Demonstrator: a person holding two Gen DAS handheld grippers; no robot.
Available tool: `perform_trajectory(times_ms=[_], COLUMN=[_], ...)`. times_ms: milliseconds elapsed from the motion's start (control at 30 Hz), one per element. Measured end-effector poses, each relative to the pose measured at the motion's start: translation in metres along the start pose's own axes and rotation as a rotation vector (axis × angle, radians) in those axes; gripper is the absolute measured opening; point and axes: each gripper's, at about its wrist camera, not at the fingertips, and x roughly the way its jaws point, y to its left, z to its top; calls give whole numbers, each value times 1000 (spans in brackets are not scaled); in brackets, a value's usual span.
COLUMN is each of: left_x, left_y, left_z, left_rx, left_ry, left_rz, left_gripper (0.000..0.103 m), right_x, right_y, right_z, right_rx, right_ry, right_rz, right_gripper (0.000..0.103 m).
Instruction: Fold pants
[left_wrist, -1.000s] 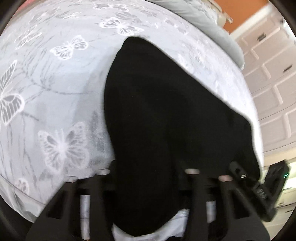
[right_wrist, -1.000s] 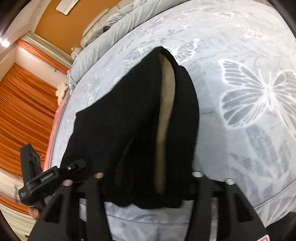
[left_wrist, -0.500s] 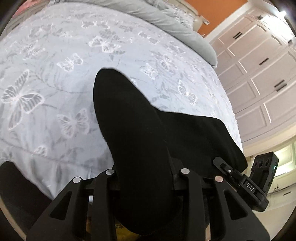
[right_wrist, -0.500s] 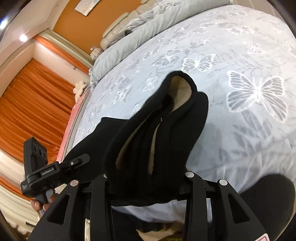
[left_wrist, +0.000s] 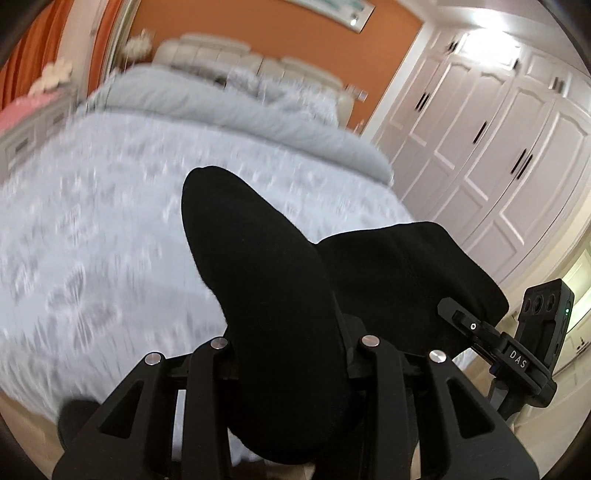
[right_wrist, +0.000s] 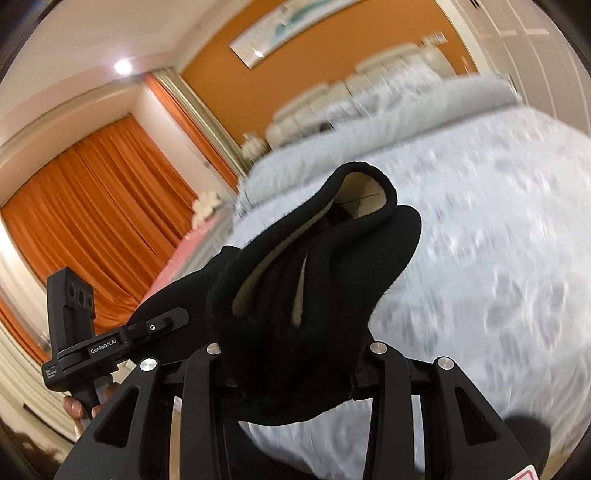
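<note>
- Bedroom with an orange wall (left_wrist: 280, 40) behind a padded cream headboard (left_wrist: 221, 55), white wardrobe doors (left_wrist: 498, 147) on one side and orange curtains (right_wrist: 96, 206) on the other.
- Bed (left_wrist: 92, 221) is covered in a pale grey spread with a butterfly print, though the print is mostly smeared by motion blur in both views. A plain grey duvet (left_wrist: 236, 114) is bunched up across the head end.
- Black pants (left_wrist: 266, 280) are held up off the bed, in front of both cameras and strung between the two grippers.
- Left gripper (left_wrist: 291, 354): jaws pinching a thick bunch of the black fabric, which humps up and forward over the fingers. More of the pants runs off to the right toward the other gripper.
- Right gripper (right_wrist: 291, 354): jaws also clamped on a wad of the pants. You can see a tan lining (right_wrist: 365, 192) showing inside the curled-over edge at the top and through a couple of folds.
- Each wrist view catches the other gripper off to the side, and in the right wrist view you can see fingers (right_wrist: 74, 406) wrapped round the left gripper's handle.
- Framed picture (right_wrist: 273, 33) hangs on the orange wall above the headboard.
</note>
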Motion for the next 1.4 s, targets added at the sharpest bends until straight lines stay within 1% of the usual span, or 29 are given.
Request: perform_trajectory(times_ms=[167,267,367,467,567,667,733,833,867,967,1067,1133,1167,1200,1233,1267,1300,1333,1367,1400], left_x=[-8,-6,2,21,49,78,111,160,172,227,286,327,345,371,385,400,398,389,378,365], left_y=[-8,-10,-11,-6,-2,7,18,38,43,66,95,119,130,148,158,175,184,193,200,206], left_z=[50,86,114,143,171,189,201,210,211,207,191,172,161,141,129,107,97,89,84,82], left_rx=[52,88,112,131,160,168,175,163,157,146,123,88,72,38,19,-30,-67,-102,-132,-152], left_ry=[-111,-184,-224,-256,-297,-325,-343,-321,-312,-267,-203,-128,-88,-7,50,123,118,87,78,86], left_rz=[2,9,17,23,35,37,43,50,48,66,73,89,102,119,130,169,149,119,119,144], left_gripper=[31,31,31,32,32,32,33,33,33,33,33,33,33,34,40,47,58,68,73,78], right_x=[10,20,33,58,86,119,148,180,197,239,284,314,333,348,366,373,371,361,348,337], right_y=[20,23,21,15,2,-16,-35,-60,-76,-113,-152,-178,-196,-209,-227,-239,-248,-251,-250,-248], right_z=[62,93,123,152,174,193,202,201,199,187,167,151,135,122,101,89,80,80,85,89], right_rx=[-68,-97,-114,-127,-134,-125,-103,-52,-31,14,67,106,139,164,196,218,249,268,273,263], right_ry=[-102,-145,-177,-208,-231,-236,-229,-210,-198,-153,-86,-26,29,80,167,206,207,185,188,186], right_rz=[45,67,91,102,106,103,101,105,100,75,36,6,-18,-43,-94,-132,-105,-67,-115,-180], right_gripper=[35,35,35,35,35,35,35,35,35,35,35,35,36,36,42,58,60,60,70,78])
